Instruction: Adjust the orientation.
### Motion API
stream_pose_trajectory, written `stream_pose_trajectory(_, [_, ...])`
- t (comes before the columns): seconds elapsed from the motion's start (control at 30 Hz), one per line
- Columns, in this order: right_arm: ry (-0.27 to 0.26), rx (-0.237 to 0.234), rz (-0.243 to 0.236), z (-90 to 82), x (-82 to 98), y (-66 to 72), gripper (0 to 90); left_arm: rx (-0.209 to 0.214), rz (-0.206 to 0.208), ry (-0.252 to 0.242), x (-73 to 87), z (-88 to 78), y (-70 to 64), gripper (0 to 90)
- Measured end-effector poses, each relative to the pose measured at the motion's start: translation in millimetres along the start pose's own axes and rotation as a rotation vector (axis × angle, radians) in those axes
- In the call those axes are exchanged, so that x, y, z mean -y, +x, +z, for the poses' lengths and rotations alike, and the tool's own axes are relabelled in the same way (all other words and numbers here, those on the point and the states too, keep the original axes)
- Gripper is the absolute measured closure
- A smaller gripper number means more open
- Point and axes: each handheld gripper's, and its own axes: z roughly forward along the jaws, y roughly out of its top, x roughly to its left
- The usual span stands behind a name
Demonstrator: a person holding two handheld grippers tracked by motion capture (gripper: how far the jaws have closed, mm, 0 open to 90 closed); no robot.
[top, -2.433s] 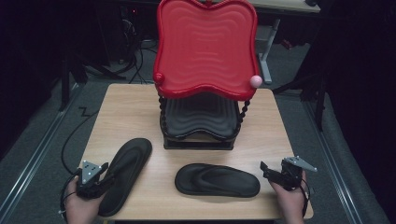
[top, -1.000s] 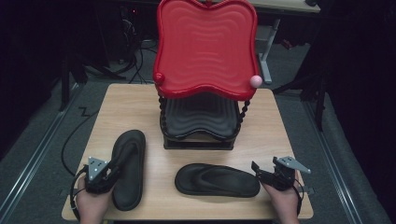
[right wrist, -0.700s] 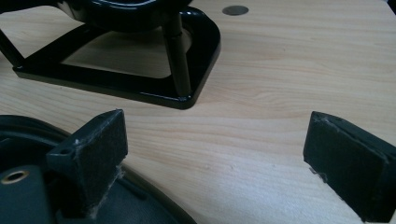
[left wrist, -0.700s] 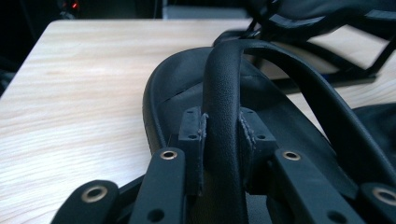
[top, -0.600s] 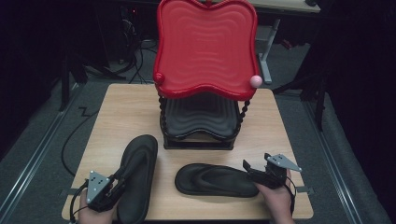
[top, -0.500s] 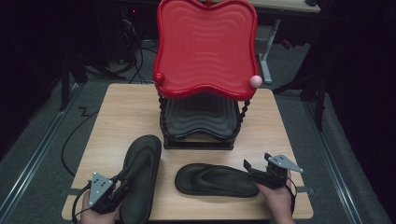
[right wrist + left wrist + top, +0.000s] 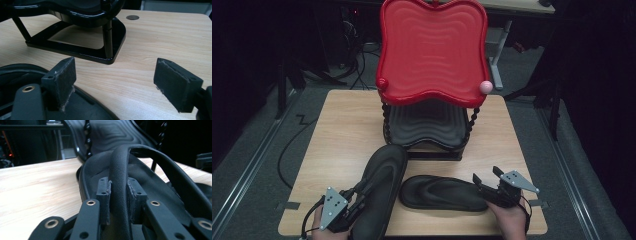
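Plainly black flip-flop [image 7: 379, 187], matte, strap [image 7: 120, 175] arched

high view: overhead, facing forward | tool views: close, level | shared: table [image 7: 342, 130], stand [image 7: 75, 47]

The strap [image 7: 120, 182] of the left sandal [image 7: 379, 187] sat between the left gripper [image 7: 354, 200] jaws, its sole running ahead of them toward the tiered stand [image 7: 432, 100]. The right sandal [image 7: 444, 192] lay crosswise on the table [image 7: 342, 130], its end beside and under the right gripper [image 7: 484, 182] jaws. Beyond those jaws stood the stand's base [image 7: 75, 47].
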Motion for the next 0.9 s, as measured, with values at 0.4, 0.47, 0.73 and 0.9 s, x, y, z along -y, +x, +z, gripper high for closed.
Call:
stream_pose_trajectory(0.4, [-0.047, -0.027, -0.045, -17.9, -2.1, 24.5, 14.7, 0.083, 0.037, -0.049, -14.1, 13.6, -20.1, 74.9])
stream_pose_trajectory(0.47, [-0.047, -0.032, -0.046, -19.1, -3.1, 27.7, 15.0, 0.082, 0.039, -0.049, -15.6, 18.2, -21.5, 75.0])
stream_pose_trajectory(0.73, [-0.088, -0.065, -0.040, -25.2, -15.8, 38.7, 17.2, 0.062, 0.082, -0.038, -22.6, 43.6, -31.9, 75.4])
stream_pose_trajectory(0.9, [-0.125, -0.098, -0.041, -26.3, -31.6, 46.5, 17.7, 0.039, 0.077, -0.059, -29.7, 55.8, -35.3, 75.9])
